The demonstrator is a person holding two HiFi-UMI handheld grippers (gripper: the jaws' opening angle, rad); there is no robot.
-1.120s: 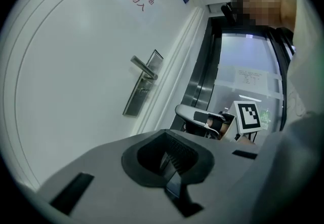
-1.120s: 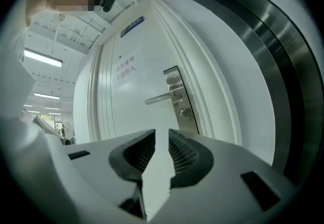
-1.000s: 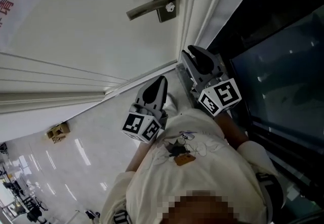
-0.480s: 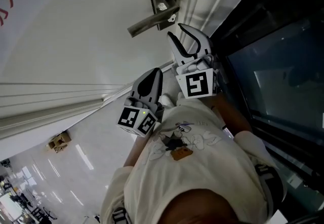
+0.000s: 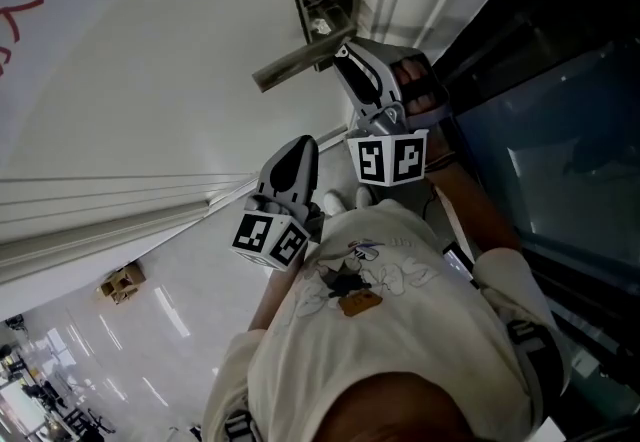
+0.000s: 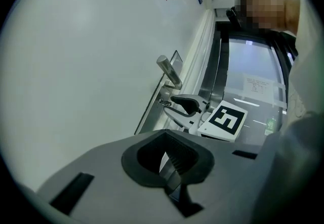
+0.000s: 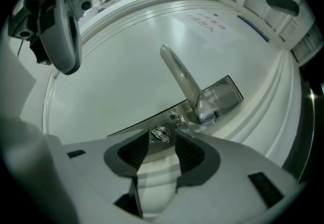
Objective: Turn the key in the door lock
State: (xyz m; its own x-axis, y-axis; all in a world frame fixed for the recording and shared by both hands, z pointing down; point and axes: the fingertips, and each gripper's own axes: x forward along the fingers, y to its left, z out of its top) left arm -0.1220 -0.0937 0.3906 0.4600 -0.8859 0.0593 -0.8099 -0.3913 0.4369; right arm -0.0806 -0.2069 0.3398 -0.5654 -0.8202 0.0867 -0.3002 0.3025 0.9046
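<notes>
Left gripper view: my left gripper (image 6: 167, 164) has its jaws pressed together on nothing and hangs off the white door (image 6: 91, 56), I judge as a spare hand. Right gripper view: my right gripper (image 7: 161, 148) faces the brushed-steel lock plate (image 7: 223, 94) beside the silver lever handle (image 7: 179, 78). Its jaws have just been opening, and the small silver key (image 7: 160, 135) sits between their tips, untouched, likely lined up for a pinch and turn.
</notes>
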